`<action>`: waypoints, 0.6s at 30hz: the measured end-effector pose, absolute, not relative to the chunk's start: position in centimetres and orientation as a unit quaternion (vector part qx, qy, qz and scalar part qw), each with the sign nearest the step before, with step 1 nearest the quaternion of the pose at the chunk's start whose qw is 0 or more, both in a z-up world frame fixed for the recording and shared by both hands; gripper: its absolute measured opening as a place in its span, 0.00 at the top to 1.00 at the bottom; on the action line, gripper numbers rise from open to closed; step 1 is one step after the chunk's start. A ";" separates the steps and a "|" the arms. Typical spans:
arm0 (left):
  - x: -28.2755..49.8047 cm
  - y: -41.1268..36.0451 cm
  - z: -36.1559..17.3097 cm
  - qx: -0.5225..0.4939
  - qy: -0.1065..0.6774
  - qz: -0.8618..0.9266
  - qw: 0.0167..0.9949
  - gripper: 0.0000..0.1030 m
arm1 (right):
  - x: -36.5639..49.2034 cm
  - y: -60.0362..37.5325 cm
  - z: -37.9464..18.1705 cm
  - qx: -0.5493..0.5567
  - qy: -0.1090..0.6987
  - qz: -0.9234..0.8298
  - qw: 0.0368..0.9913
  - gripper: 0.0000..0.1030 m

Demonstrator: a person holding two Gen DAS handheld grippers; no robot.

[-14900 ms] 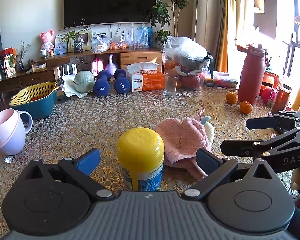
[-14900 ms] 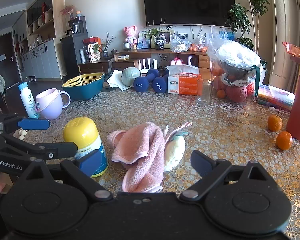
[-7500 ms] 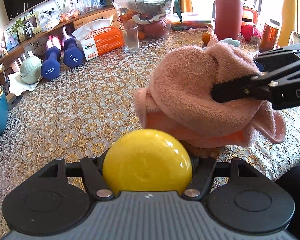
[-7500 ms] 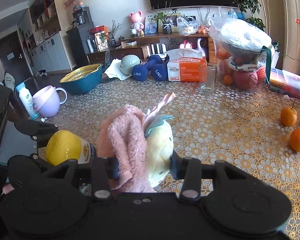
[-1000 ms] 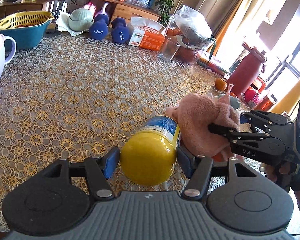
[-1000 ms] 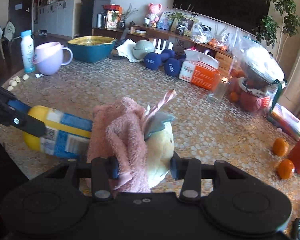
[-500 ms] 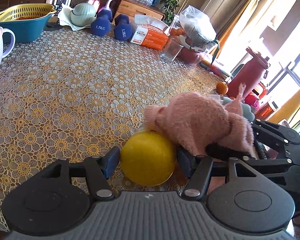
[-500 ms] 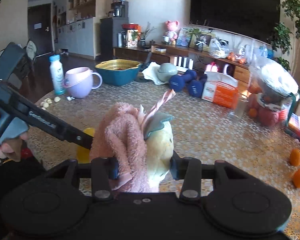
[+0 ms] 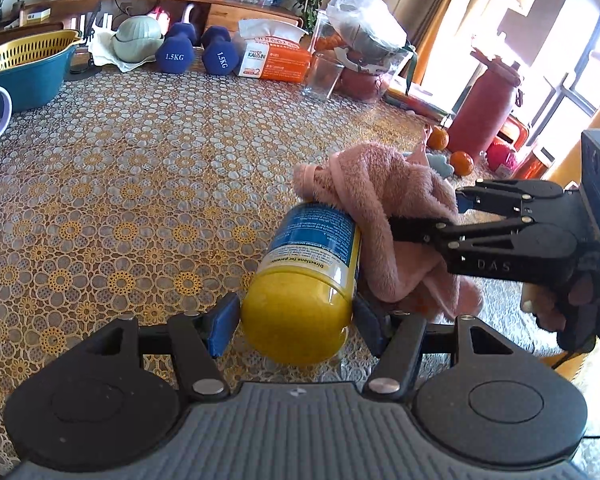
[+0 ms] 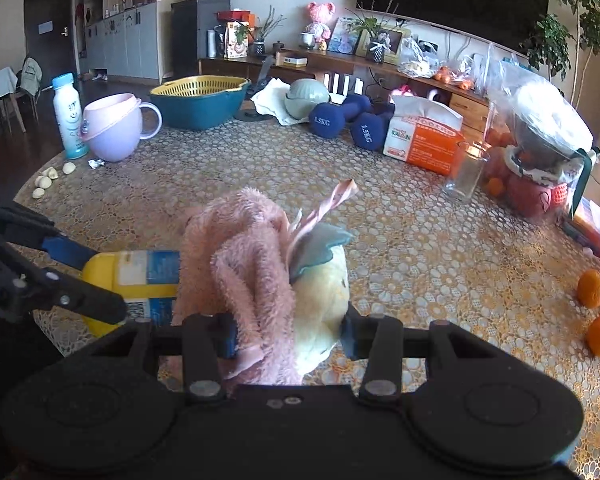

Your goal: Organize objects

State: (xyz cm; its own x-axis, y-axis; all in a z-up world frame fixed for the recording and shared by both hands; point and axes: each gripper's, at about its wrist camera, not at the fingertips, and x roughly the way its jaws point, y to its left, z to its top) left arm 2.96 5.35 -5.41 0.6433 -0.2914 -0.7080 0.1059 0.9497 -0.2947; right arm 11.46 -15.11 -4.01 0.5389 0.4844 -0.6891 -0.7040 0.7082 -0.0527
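While left gripper clamps the bottle sideways, right gripper, at 3 o'clock, clamps the towel against it, probably wiping.

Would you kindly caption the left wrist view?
Left tool grips a tilted yellow-capped bottle while right tool presses a pink towel against it.
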 end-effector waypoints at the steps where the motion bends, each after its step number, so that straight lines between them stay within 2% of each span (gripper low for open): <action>1: 2.8 5.1 -5.5 -0.106 0.406 -0.112 0.901 0.40 | 11.5 -15.3 -4.3 -0.167 0.338 0.341 0.861 0.57; 12: 1.8 3.7 -5.5 -0.045 0.388 -0.113 0.914 0.39 | 10.2 -18.1 -3.3 -0.236 0.303 0.289 0.877 0.55; 16: 1.6 3.5 -5.5 -0.042 0.386 -0.113 0.915 0.40 | 10.4 -19.2 -4.1 -0.203 0.336 0.308 0.867 0.55; 18: 1.6 3.4 -5.6 -0.039 0.387 -0.112 0.914 0.40 | 10.6 -19.5 -4.3 -0.179 0.345 0.316 0.865 0.51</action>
State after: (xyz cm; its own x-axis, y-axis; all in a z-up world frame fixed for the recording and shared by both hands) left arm 1.64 3.39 -5.55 0.6755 -0.2353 -0.6988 0.1749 0.9718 -0.1581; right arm 10.57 -19.51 -4.32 0.5614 0.4237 -0.7108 -0.6714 0.7353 -0.0920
